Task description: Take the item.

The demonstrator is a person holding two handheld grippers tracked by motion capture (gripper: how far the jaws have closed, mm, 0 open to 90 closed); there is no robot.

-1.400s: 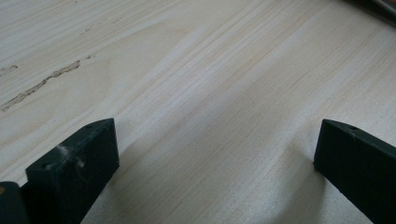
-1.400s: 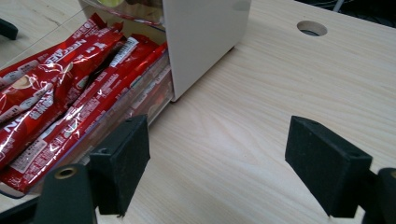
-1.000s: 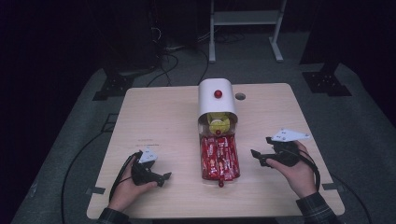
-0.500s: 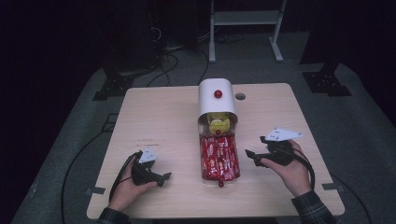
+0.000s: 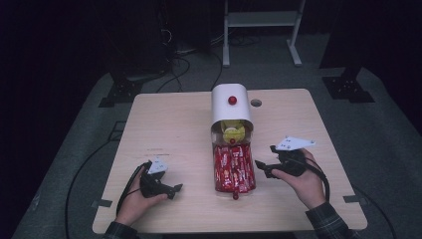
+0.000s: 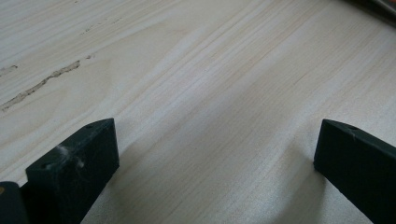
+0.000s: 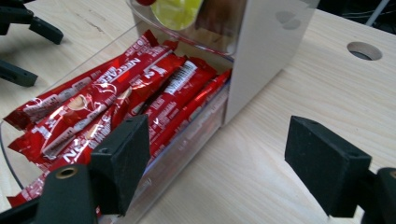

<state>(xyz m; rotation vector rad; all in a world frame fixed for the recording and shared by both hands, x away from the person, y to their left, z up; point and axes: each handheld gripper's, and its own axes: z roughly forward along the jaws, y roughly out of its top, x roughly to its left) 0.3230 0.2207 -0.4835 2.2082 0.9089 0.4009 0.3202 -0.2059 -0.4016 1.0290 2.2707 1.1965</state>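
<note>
A white dispenser box [image 5: 231,107] with a red knob on top stands at the table's middle. Its clear drawer [image 5: 234,169] is pulled out toward me and is packed with several red snack packets [image 7: 116,100]. Something yellow [image 5: 232,133] sits inside the box above the drawer. My right gripper [image 5: 265,157] stands open just right of the drawer, low over the table, with nothing between its jaws. In the right gripper view the right gripper [image 7: 229,144] has its left jaw alongside the drawer's clear wall. My left gripper [image 5: 175,190] rests open on bare wood [image 6: 217,140] left of the drawer.
The light wooden table [image 5: 164,129] has a round cable hole [image 5: 256,103] beside the box. Cables trail from both grippers. Beyond the table's far edge are a white frame [image 5: 261,20] and dark stands on a grey floor.
My right gripper has moved left, closer to the drawer's right side. The left gripper has stayed where it was.
</note>
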